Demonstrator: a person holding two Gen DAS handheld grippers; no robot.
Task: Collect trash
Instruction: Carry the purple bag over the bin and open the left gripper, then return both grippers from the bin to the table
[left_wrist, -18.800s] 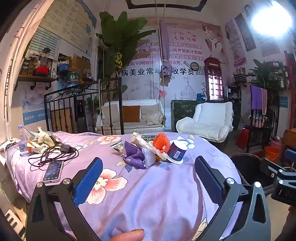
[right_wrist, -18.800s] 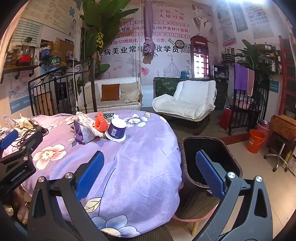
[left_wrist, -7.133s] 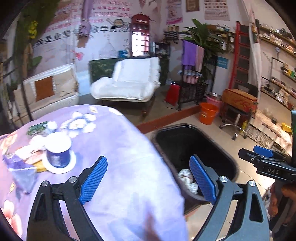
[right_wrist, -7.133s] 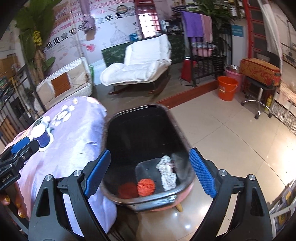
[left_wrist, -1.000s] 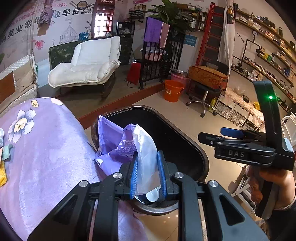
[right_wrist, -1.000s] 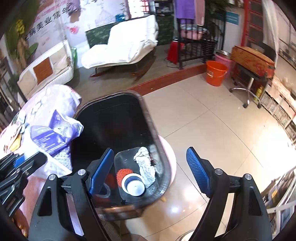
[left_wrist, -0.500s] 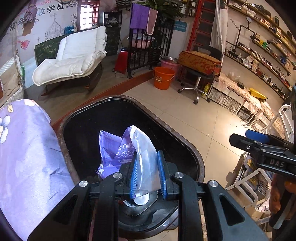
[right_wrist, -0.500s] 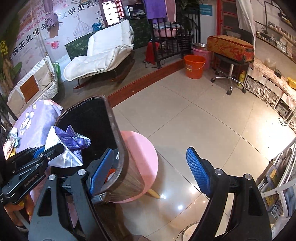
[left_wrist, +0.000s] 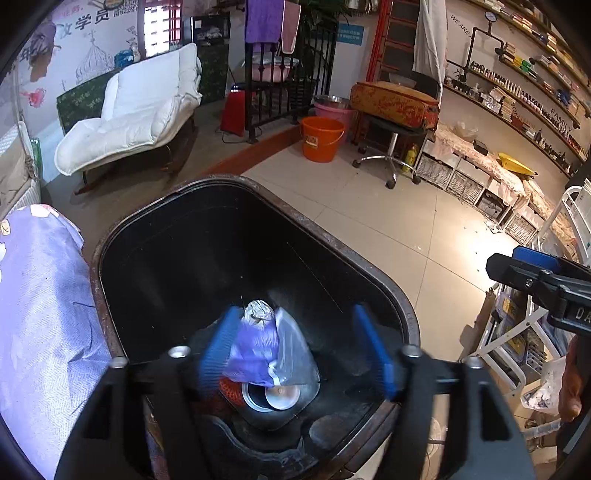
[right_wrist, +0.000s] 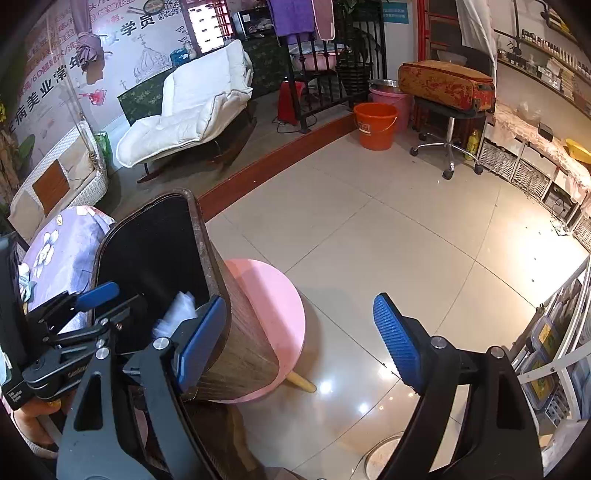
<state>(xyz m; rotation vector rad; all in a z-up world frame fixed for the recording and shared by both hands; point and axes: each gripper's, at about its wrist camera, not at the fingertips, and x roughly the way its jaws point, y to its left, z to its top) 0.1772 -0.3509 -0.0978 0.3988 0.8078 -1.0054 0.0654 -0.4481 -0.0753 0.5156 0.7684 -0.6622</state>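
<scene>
My left gripper (left_wrist: 299, 350) is open above the black trash bin (left_wrist: 384, 284). The purple and clear plastic bag (left_wrist: 269, 347) is loose between the spread fingers, inside the bin, above a white cup (left_wrist: 279, 393), an orange mesh ball (left_wrist: 229, 391) and crumpled foil (left_wrist: 258, 312). My right gripper (right_wrist: 299, 339) is open and empty, beside the bin (right_wrist: 236, 339) over the floor. The left gripper (right_wrist: 88, 306) also shows in the right wrist view, over the bin's mouth, with a bit of clear plastic (right_wrist: 177, 306) below it.
The bin stands on a pink round stool (right_wrist: 273, 295) next to the purple flowered table (left_wrist: 40, 314). Tiled floor (right_wrist: 406, 236) lies to the right. An orange bucket (left_wrist: 321, 138), a wheeled stool (left_wrist: 388, 162), a white recliner (left_wrist: 133, 118) and white shelving (left_wrist: 532, 332) stand around.
My left gripper has opened and let go of the plastic bag, which has dropped down into the bin. The right gripper has swung further right, away from the bin.
</scene>
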